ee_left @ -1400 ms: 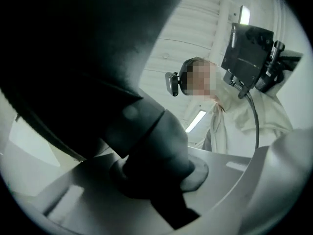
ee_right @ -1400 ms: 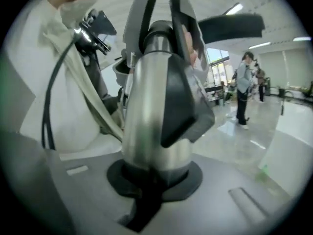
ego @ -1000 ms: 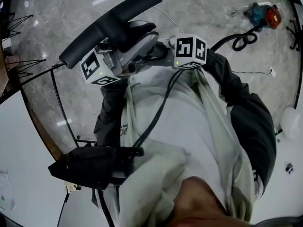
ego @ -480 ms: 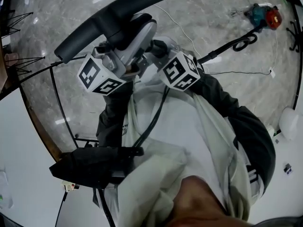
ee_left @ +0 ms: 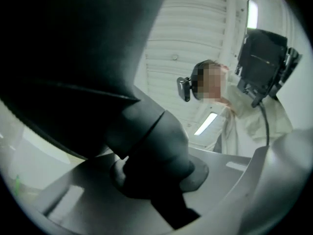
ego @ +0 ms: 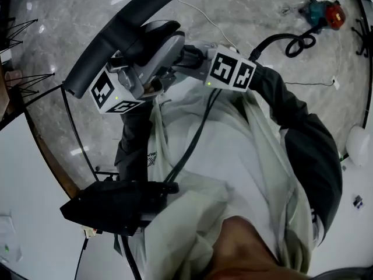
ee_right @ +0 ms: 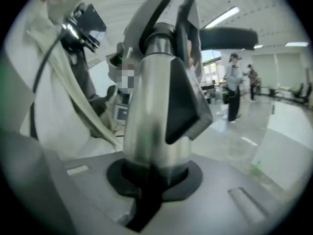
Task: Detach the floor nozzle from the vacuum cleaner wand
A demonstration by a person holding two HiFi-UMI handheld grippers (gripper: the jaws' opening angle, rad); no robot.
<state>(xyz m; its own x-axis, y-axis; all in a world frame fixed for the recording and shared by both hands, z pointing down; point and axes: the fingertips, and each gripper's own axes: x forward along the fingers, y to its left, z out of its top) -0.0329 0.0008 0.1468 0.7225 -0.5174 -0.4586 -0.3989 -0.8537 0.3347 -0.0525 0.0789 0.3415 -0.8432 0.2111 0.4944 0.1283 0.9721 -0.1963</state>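
Here, left gripper [ee_left: 161, 180] clamps the floor nozzle [ego: 122, 25], right gripper [ee_right: 154, 180] the wand [ee_right: 151, 121], jaws just loosening.

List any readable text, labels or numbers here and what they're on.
No readable words or numbers anywhere.
Left white marker cube, right white marker cube: black square patterns only, no letters.
Small dark print on the pale jacket: too small to read.

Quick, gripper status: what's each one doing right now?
Left gripper: closed on the floor nozzle, at its neck.
Right gripper: closed on the wand.
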